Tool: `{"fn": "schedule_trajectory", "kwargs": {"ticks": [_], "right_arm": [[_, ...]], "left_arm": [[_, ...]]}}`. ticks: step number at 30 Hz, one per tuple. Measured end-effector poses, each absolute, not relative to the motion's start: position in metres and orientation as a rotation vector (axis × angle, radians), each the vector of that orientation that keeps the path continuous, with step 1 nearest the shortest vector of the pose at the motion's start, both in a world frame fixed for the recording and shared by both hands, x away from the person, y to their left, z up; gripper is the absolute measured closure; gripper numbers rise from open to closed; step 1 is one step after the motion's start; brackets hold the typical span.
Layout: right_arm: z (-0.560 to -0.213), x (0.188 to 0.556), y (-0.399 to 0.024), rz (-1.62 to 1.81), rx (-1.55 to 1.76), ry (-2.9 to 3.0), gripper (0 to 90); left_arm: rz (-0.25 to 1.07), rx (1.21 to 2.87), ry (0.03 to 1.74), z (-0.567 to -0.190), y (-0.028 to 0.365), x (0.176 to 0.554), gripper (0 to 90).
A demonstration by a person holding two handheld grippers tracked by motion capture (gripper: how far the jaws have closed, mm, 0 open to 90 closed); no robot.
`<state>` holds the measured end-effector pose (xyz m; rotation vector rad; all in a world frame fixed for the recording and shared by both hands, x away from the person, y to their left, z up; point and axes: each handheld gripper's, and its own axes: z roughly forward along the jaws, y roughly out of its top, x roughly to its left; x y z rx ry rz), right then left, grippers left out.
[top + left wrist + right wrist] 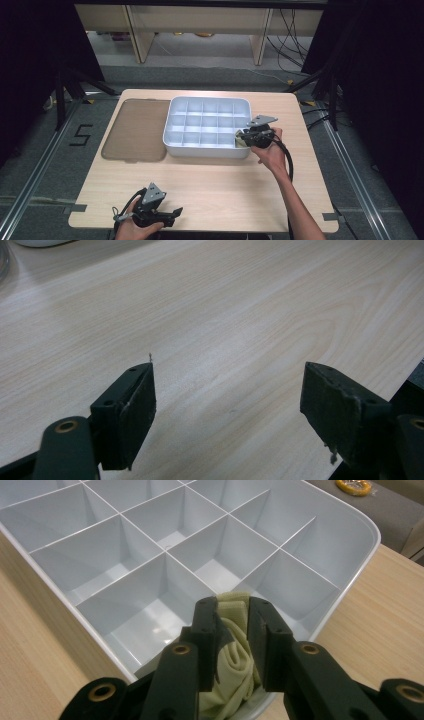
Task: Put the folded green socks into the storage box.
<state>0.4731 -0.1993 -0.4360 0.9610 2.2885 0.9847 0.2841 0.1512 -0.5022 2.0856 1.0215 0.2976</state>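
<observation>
Nearest the person, at abt 7 o'clock on the table (210,185), the left gripper (167,214) sits low on the bare wood, jaws spread wide w/ nothing between them; its own view has just woodgrain between the two black pads (131,410). Idle hand, by the look of it.

Moving out to abt 3 o'clock: the right gripper (242,136) is over the near right corner of the white divider tray (172,125), tips reaching in over the rim. In the right gripper view a pale yellow folded cloth (235,655) sits between its fingers (207,630), partly down in the corner compartment. Jaws stand close either side of it, but whether the pads are pressing the cloth or just flanking it can't be told.

Progress, as a judgement: cloth is at its compartment, so the drop looks nearly done; what's left is letting go & pulling clear. Every other compartment in sight is empty, so if more items are due, most of the job is ahead.

Farther out, at abt 10 o'clock, the brownish see-thru lid (135,129) lies flat beside the tray, off & not yet fitted.
</observation>
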Motion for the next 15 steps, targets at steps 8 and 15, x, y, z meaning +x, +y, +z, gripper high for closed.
{"fn": "schedule_trajectory", "kwargs": {"ticks": [8, 15], "right_arm": [[-0.4326, 0.4699, -0.2028, 1.034, 0.968, 2.253, 65.6], [-0.4290, 0.4674, -0.2053, 1.052, 0.988, 2.235, 55.0]], "left_arm": [[0.284, 2.099, 1.004, -0.5009, 0.1505, 0.2825, 22.0], [0.286, 2.060, 1.029, -0.5022, 0.1514, 0.2835, 22.0]]}}
